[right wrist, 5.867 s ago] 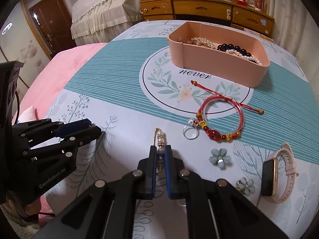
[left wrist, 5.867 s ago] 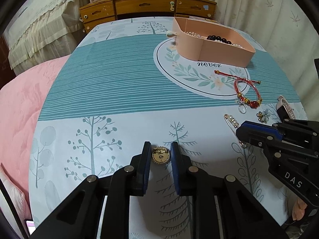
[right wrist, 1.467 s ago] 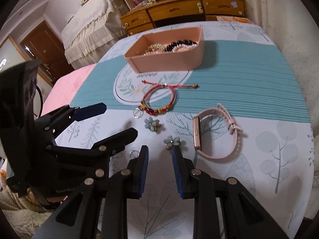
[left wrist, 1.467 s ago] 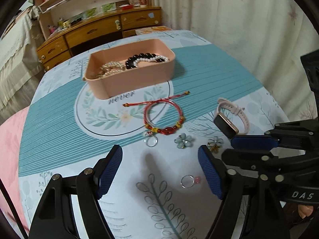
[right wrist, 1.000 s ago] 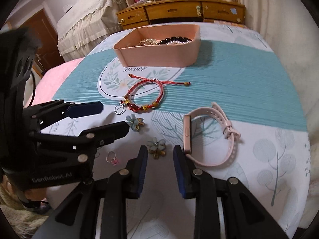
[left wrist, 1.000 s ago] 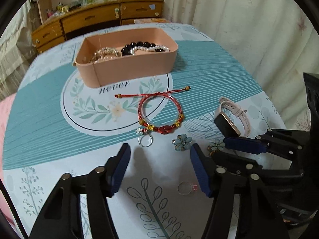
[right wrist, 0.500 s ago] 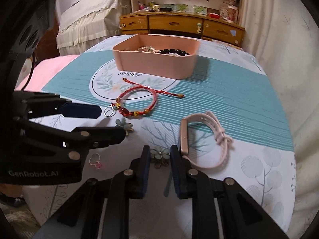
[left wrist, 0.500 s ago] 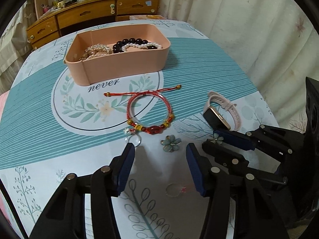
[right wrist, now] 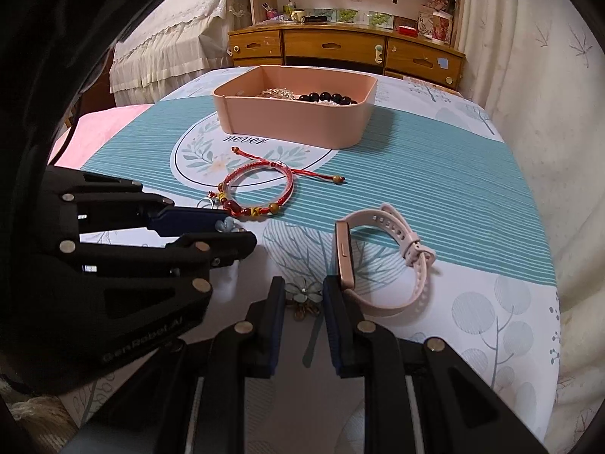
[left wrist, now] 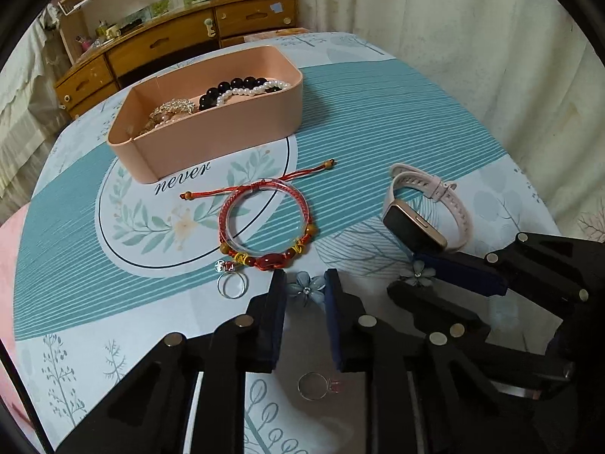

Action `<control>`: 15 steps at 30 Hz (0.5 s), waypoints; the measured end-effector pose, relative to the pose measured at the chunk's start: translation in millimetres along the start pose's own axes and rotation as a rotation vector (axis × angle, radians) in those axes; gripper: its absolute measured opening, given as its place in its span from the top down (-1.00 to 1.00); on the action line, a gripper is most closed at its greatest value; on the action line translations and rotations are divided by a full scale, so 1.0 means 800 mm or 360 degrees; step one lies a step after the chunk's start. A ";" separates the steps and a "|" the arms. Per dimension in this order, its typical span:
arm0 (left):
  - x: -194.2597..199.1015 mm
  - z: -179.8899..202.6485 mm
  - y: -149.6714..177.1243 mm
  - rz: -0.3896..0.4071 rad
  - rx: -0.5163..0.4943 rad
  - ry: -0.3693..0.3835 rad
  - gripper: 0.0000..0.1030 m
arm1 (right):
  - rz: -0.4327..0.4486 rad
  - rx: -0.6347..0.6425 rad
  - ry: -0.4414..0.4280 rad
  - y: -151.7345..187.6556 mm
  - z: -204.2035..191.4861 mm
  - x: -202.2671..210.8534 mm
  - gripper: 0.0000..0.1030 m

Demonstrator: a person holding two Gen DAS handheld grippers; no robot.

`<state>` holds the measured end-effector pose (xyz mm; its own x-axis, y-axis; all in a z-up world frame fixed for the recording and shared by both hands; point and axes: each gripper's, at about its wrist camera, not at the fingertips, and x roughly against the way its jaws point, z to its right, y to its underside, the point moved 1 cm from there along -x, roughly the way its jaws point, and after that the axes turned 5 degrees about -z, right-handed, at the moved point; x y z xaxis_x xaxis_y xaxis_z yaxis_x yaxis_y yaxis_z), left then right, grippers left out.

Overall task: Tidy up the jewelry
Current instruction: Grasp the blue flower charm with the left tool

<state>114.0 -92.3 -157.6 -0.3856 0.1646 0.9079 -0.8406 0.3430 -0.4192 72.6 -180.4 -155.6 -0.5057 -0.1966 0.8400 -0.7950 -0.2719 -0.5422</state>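
Two grippers low over near cloth. Your left gripper (left wrist: 304, 290) jaws just closed in around blue flower (left wrist: 307, 288), contact unclear; right gripper (right wrist: 303, 295) narrow around second flower (right wrist: 304, 289). Ring (left wrist: 317, 385) bypassed. Pink tray (left wrist: 211, 140) far; both pickups pending.

"never" on tablecloth (left wrist: 113, 174) (cursive)

wooden dresser (right wrist: 346, 51), cream curtains (left wrist: 472, 34), bed (right wrist: 170, 38)
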 end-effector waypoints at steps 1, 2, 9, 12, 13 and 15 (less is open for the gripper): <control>0.000 0.000 0.000 0.0004 -0.0003 -0.0003 0.66 | 0.0002 0.0006 0.0007 0.000 0.000 0.001 0.60; 0.000 0.000 0.001 0.0008 -0.0002 -0.0002 0.66 | 0.0001 0.0009 0.0013 -0.001 -0.001 0.001 0.60; 0.004 -0.006 0.008 0.0001 0.0025 0.0018 0.66 | 0.0002 0.0020 0.0037 0.001 -0.005 -0.001 0.60; 0.007 -0.010 0.015 -0.0002 0.0034 0.0019 0.66 | -0.0007 0.0011 0.0040 0.000 -0.006 -0.001 0.60; 0.008 -0.012 0.017 -0.0002 0.0039 0.0017 0.66 | -0.0013 0.0009 0.0042 -0.001 -0.007 -0.001 0.60; 0.012 -0.016 0.022 0.0005 0.0053 0.0016 0.66 | -0.0023 0.0012 0.0040 -0.001 -0.008 -0.001 0.60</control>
<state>100.3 -72.8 -156.0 -0.3847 0.1748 0.9064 -0.8516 0.3115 -0.4215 71.3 -173.8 -156.0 -0.5026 -0.1690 0.8478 -0.7997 -0.2817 -0.5302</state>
